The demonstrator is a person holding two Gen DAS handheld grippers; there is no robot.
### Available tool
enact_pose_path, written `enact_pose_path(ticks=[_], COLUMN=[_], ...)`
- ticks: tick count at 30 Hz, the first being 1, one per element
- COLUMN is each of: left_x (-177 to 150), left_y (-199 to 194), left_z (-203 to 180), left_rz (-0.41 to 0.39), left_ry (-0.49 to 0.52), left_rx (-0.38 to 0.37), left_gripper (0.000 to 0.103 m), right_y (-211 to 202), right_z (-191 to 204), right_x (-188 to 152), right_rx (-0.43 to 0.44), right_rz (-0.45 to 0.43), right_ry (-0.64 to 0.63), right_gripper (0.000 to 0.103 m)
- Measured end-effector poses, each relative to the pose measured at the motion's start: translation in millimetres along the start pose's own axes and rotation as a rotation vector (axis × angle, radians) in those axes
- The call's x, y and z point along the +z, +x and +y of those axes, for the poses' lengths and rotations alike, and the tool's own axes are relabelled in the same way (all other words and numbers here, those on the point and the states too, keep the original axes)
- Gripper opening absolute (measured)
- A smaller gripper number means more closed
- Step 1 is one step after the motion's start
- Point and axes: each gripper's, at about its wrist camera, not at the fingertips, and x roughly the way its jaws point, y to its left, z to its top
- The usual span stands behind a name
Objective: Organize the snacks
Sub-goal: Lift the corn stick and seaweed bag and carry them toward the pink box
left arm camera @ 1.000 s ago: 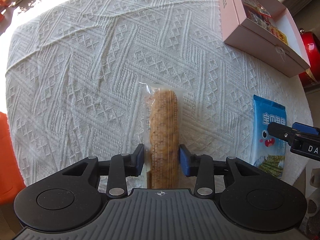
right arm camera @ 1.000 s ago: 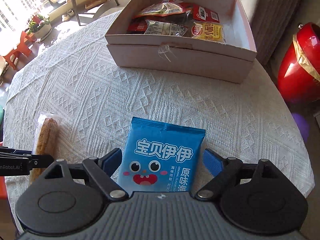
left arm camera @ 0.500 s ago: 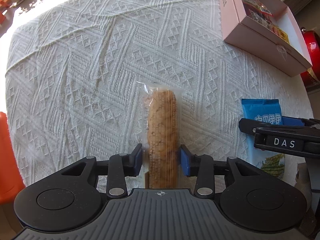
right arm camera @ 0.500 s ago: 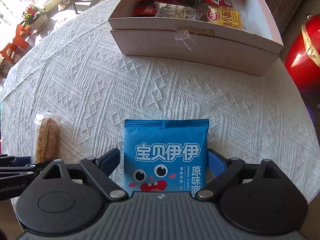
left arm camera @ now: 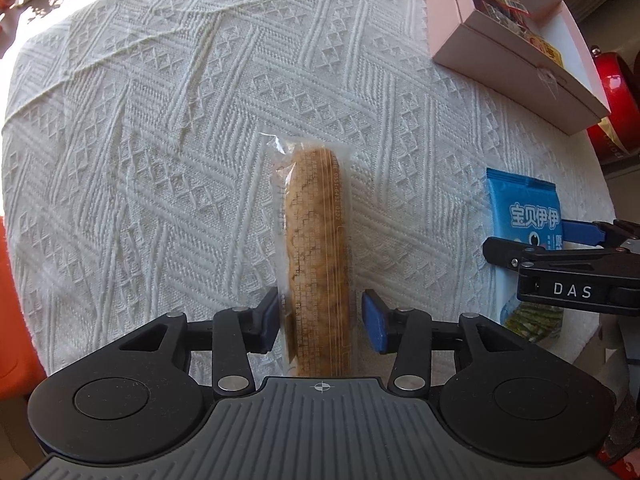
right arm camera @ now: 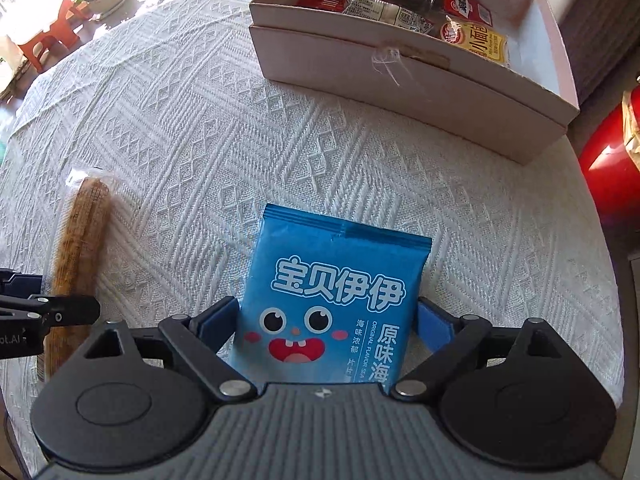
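A long brown snack bar in clear wrap [left arm camera: 316,248] lies on the white tablecloth. My left gripper [left arm camera: 320,326] straddles its near end; the left pad touches the wrap and the right pad stands a little off it. A blue seaweed packet [right arm camera: 332,300] sits between the pads of my right gripper [right arm camera: 326,324], which are shut on its sides, and it tilts up off the cloth. The packet [left arm camera: 524,216] and right gripper [left arm camera: 560,256] show at the right of the left wrist view. The bar [right arm camera: 76,252] and left gripper [right arm camera: 40,312] show at the left of the right wrist view.
An open pink-white cardboard box [right arm camera: 420,80] holding several snack packets stands at the far right of the round table; it also shows in the left wrist view [left arm camera: 504,48]. A red object [right arm camera: 608,152] stands beyond the table's right edge. An orange chair [left arm camera: 12,300] is at the left.
My right gripper has closed on the blue packet and lifted its far end, moving toward the box. My left gripper's pads have parted slightly from the bar.
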Motion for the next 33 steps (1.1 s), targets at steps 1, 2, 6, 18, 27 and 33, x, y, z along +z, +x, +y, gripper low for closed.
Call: enact_pose_path(ticks=[1,2,6,18,27,33], left_x=[-1.0,-2.1,-8.3,11.7,46.0,28.5], left_y=[1.4,1.6,3.3,-73.1,-72.0,11.2], left_z=[-3.3,-5.1,-14.0,-77.3,-120.1,-116.4], left_rz=[0.003,0.004,0.011,-0.173,-0.328,-0.167], left_ry=[0.002,0.008,0.040,0.085,0.195,0.220], left_rx=[0.003,0.009,0.045,-0.111,-0.109,0.005], left_gripper=[0.052,0.052,0.046,0.033,0.033,0.033], right_y=[-1.4,-3.8,-19.7,-70.6,-75.9,-45.9], right_z=[-0.3,-1.6,-10.9,-76.3,-101.8,-88.3], right_x=[1.2,1.7,0.3,-12.3,-20.5,-14.2], right_rx=[-0.001,0.009,0.044,0.054,0.087,0.082], right_rz=[-0.004,-0.004,-0.021,-0.087,-0.128,-0.112], right_ry=[0.010,0.016,0.024,0.078,0.123,0.071], right_gripper=[0.089,0.088,0.085,0.085,0.085,0.085])
